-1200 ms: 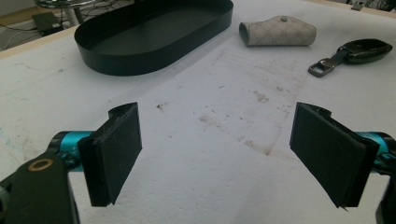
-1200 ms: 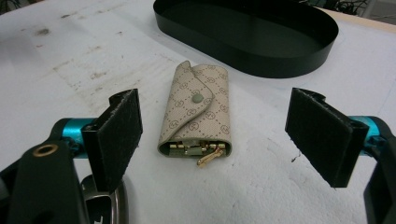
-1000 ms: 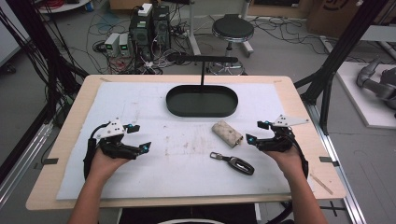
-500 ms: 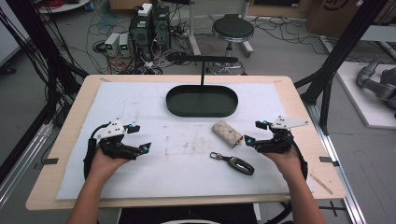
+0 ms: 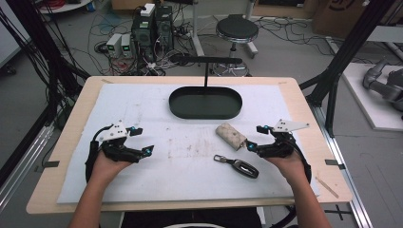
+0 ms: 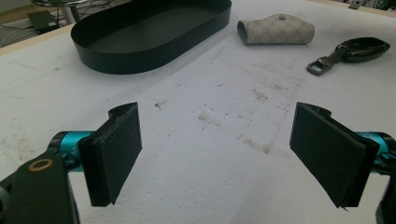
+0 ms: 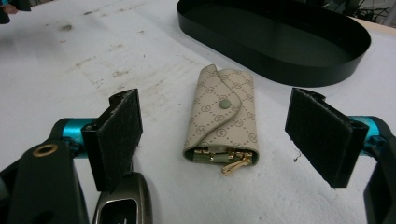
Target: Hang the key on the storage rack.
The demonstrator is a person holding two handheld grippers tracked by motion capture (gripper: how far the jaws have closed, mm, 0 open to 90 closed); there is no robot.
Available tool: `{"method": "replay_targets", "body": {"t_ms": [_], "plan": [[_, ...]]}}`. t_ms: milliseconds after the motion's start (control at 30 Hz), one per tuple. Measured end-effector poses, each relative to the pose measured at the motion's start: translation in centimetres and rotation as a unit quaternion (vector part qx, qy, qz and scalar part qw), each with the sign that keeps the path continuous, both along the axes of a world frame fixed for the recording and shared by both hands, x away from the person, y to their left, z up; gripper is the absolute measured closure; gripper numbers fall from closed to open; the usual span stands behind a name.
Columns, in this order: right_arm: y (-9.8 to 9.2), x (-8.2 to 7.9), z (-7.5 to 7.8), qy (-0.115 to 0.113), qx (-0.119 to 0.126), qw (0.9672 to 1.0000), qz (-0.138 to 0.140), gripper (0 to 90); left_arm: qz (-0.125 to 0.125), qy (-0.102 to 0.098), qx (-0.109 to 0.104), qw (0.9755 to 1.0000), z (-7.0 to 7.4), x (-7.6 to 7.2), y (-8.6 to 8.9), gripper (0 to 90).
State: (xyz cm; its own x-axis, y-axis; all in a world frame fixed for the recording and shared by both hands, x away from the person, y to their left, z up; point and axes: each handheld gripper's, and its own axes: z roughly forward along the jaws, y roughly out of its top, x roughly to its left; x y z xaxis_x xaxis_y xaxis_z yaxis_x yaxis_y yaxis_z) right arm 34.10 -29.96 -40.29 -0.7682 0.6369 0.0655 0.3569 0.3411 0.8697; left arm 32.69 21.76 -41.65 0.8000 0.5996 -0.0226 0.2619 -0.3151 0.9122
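A beige patterned key pouch [image 5: 230, 135] [image 7: 224, 120] [image 6: 275, 31] lies on the white mat, snapped closed, with gold hooks at its near end. A dark car key fob [image 5: 237, 166] [image 6: 350, 52] [image 7: 122, 205] with a metal clasp lies just in front of it. My right gripper [image 5: 257, 137] [image 7: 219, 140] is open, its jaws straddling the pouch's near end without touching it. My left gripper [image 5: 142, 139] [image 6: 224, 154] is open over bare mat at the left. A black oval tray [image 5: 177, 108] [image 6: 116, 58] [image 7: 289, 60] sits empty at the back centre.
A black T-shaped stand [image 5: 206, 61] rises behind the tray. The white mat [image 5: 142, 99] covers most of the wooden table [image 5: 304, 102]. Cables, computers and a stool [image 5: 236, 29] stand on the floor beyond.
My right gripper has edged slightly left toward the key pouch. The left gripper has barely moved.
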Motion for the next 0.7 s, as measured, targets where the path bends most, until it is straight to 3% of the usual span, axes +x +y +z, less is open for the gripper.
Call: {"method": "replay_targets", "body": {"t_ms": [700], "plan": [[2.7,-0.6,-0.8,0.026,-0.018,0.9987,0.041,19.2,0.001,-0.002,-0.007,1.0,0.1,0.0,0.1,16.7]]}}
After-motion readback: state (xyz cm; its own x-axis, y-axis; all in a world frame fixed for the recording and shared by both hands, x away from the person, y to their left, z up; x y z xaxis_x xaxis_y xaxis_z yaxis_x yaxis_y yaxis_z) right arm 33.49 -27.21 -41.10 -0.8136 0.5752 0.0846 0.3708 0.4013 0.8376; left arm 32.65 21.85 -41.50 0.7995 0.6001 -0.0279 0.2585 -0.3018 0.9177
